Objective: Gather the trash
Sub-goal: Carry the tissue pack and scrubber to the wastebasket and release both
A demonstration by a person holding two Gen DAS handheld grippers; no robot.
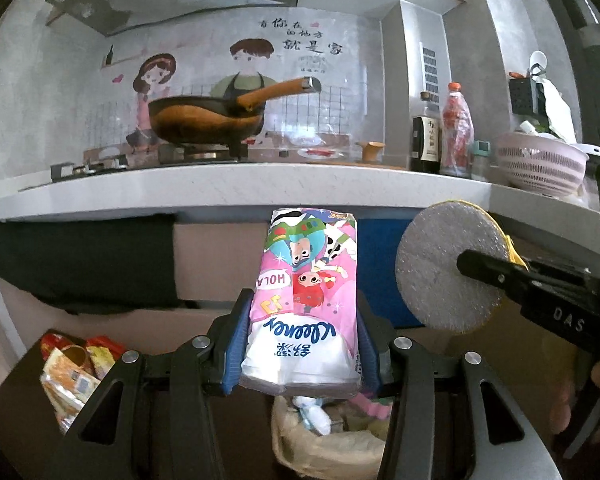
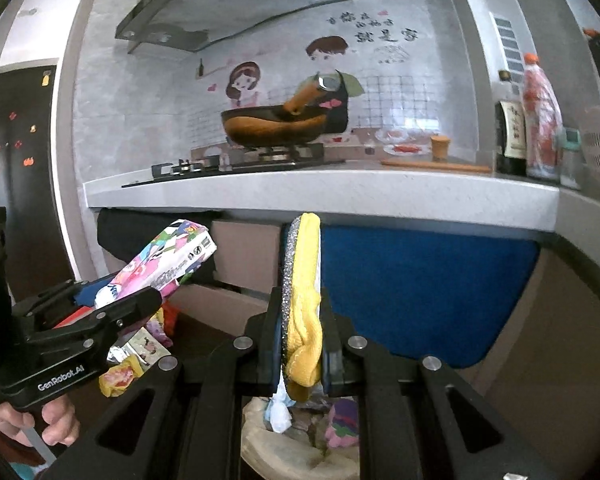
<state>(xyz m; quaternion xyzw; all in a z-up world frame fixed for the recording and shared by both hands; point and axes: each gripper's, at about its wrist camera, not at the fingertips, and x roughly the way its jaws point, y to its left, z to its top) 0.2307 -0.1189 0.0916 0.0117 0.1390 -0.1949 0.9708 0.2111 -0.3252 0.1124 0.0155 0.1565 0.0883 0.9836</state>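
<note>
A pink Kleenex tissue pack [image 1: 304,300] stands upright between the blue pads of my left gripper [image 1: 304,320], which is shut on it. In the right wrist view the same tissue pack [image 2: 168,256] sticks out of the left gripper [image 2: 148,300] at the left. My right gripper [image 2: 302,316] is shut on a round scouring pad [image 2: 304,280], yellow on one face and grey on the other, seen edge-on. In the left wrist view the pad [image 1: 440,268] shows its grey face in the right gripper [image 1: 480,270]. Below both grippers sits an open trash bag [image 1: 328,444] holding crumpled paper and wrappers.
A grey countertop [image 1: 220,188] runs across ahead, above gripper height, with a wok [image 1: 204,120] on the stove, bottles [image 1: 426,140] and a pink colander [image 1: 540,164]. Loose wrappers [image 1: 76,368] lie on a dark surface at lower left. A blue cloth [image 2: 420,288] hangs under the counter.
</note>
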